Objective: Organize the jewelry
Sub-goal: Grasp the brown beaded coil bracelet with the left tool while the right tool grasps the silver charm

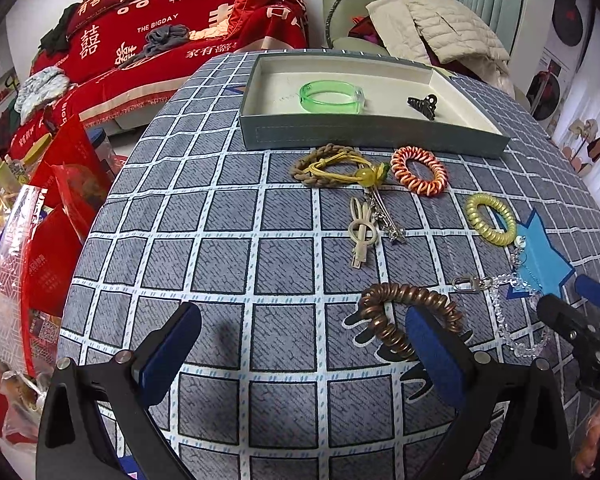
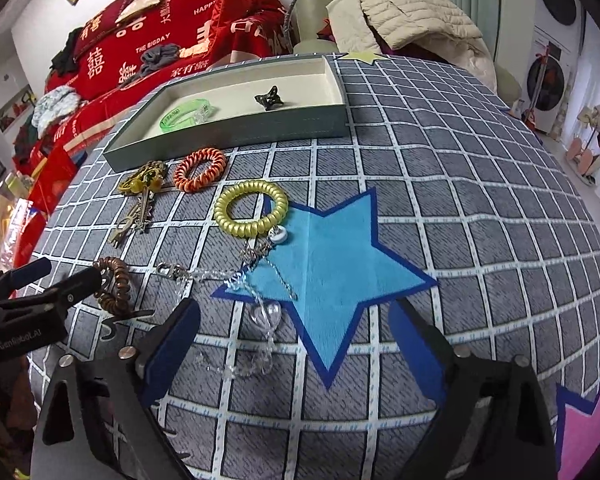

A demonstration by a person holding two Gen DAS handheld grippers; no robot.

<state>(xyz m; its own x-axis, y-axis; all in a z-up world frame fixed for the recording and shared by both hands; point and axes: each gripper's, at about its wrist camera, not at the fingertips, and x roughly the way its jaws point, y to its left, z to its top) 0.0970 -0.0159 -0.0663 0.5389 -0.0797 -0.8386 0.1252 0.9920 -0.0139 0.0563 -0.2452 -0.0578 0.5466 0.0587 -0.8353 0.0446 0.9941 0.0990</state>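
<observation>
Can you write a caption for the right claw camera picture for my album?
Open right claw hovers over a clear bead chain on the blue star.

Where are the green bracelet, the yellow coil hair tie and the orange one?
green bracelet (image 1: pixel 332 96), left wrist view, on its near band, inside the box.
yellow coil hair tie (image 2: pixel 251 210), right wrist view, on its lower coils.
orange coil hair tie (image 1: pixel 419 171), left wrist view, on its right coils.

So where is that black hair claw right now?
The black hair claw lies inside the shallow box at the far side of the table, toward its right end, with the green bangle to its left.
</observation>
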